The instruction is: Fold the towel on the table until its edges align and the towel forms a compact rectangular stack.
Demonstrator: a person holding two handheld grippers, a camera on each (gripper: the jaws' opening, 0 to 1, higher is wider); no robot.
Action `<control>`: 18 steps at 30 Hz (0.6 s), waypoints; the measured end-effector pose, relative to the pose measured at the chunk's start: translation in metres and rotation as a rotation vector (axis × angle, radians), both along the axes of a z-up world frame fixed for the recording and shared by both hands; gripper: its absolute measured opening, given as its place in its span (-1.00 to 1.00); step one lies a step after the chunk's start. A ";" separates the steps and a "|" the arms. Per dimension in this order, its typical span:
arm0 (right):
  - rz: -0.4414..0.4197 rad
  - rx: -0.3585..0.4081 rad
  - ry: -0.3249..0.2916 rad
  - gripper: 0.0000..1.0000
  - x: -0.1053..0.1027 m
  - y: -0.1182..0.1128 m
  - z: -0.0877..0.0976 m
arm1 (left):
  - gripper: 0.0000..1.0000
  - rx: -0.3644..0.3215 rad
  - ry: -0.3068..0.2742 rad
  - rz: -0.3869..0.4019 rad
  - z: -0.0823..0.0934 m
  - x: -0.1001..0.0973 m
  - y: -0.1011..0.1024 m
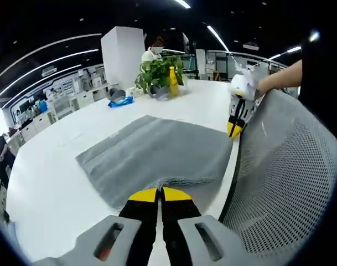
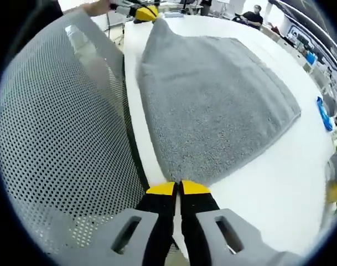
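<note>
Fingers of the left gripper [image 1: 159,195] are pressed together on the near corner of the one grey towel [image 1: 157,152], which lies flat on the white desk [image 1: 52,183]; the right gripper [image 2: 178,189] pinches another corner likewise. One mesh chair back [image 1: 287,183] crowds the desk edge beside both, and beyond the towel stand one potted plant [image 1: 157,75], one yellow bottle [image 1: 173,82] and a blue cloth [image 1: 121,102].

A long white table [image 1: 63,183] runs through an open office under a dark ceiling with light strips [image 1: 218,37]. A grey mesh chair back [image 1: 290,177] stands at its near edge. At the far end sit a potted plant [image 1: 157,75] and yellow bottle [image 1: 173,82], before a white pillar [image 1: 123,55].
</note>
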State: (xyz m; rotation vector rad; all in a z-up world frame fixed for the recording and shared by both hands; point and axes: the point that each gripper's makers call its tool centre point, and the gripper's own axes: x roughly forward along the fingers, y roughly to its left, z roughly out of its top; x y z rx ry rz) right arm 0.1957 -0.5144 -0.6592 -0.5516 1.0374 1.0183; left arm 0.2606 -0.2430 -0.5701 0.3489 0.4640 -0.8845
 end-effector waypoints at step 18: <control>-0.524 0.631 -0.109 -1.00 0.059 -0.012 0.093 | -0.98 -0.269 -0.079 0.017 0.062 0.000 -0.004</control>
